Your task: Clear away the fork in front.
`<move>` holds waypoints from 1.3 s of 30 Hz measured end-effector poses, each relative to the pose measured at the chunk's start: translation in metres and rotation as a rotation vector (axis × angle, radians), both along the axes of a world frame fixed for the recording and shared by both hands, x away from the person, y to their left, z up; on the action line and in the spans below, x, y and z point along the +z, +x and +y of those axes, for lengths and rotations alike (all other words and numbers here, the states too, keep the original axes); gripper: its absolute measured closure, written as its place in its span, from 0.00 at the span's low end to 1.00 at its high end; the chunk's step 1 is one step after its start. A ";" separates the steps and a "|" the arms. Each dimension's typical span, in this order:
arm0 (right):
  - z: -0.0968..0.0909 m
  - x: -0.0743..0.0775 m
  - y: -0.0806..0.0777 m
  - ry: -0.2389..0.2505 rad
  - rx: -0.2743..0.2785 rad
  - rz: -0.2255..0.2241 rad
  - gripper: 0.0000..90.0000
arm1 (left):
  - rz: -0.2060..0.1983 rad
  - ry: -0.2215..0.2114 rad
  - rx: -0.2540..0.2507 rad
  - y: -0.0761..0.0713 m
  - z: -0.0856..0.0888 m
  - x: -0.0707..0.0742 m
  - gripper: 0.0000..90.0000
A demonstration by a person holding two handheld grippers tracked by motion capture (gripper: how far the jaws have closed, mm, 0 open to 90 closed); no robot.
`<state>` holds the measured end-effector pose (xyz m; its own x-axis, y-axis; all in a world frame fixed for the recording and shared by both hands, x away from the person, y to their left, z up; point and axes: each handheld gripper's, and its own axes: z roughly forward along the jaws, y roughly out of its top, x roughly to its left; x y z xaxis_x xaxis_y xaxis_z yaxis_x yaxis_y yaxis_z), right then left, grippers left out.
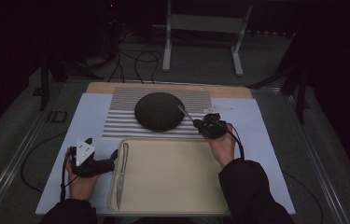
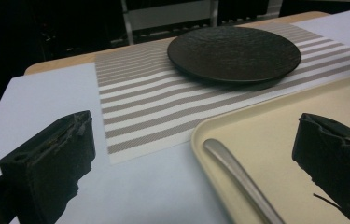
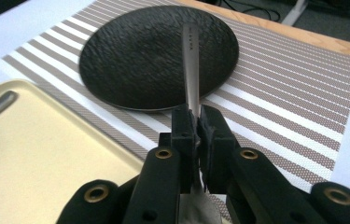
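A black textured plate (image 1: pixel 158 111) rests on a striped placemat (image 1: pixel 121 123) beyond a cream tray (image 1: pixel 172 177). A silver knife (image 1: pixel 122 175) lies along the tray's left side. My right gripper (image 1: pixel 208 122) is just right of the plate, shut on a silver utensil (image 1: pixel 185 113) whose handle slants out over the plate's right edge. In the right gripper view the jaws (image 3: pixel 196 119) pinch the utensil (image 3: pixel 191 65) above the plate (image 3: pixel 140 60). My left gripper (image 1: pixel 113 156) stands open at the tray's left rim, its jaws (image 2: pixel 194 128) either side of the knife handle (image 2: pixel 242 179).
A white sheet (image 1: pixel 86 121) covers the table under the placemat and tray. A small pale object (image 1: pixel 219 108) lies on the mat right of the plate. A metal frame (image 1: pixel 203 28) and cables (image 1: pixel 135 60) are on the floor beyond the table.
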<state>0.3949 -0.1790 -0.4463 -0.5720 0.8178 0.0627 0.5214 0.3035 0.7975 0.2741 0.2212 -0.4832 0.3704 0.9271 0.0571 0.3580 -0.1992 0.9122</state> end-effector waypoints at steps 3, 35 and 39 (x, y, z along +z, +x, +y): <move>0.001 0.002 -0.007 0.010 0.013 -0.011 0.96 | 0.013 0.015 -0.020 0.002 -0.006 0.004 0.00; 0.010 -0.004 -0.065 0.072 0.074 -0.108 0.96 | 0.072 -0.107 -0.162 0.038 -0.043 0.043 0.00; 0.014 -0.002 -0.072 0.068 0.083 -0.138 0.96 | 0.074 -0.108 -0.182 0.041 -0.049 0.044 0.00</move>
<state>0.3226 -0.1646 -0.4479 -0.6446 0.7638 0.0322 0.3808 0.2843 0.8799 0.3150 0.1720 -0.4391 0.5316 0.8438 -0.0729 0.3922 -0.1689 0.9042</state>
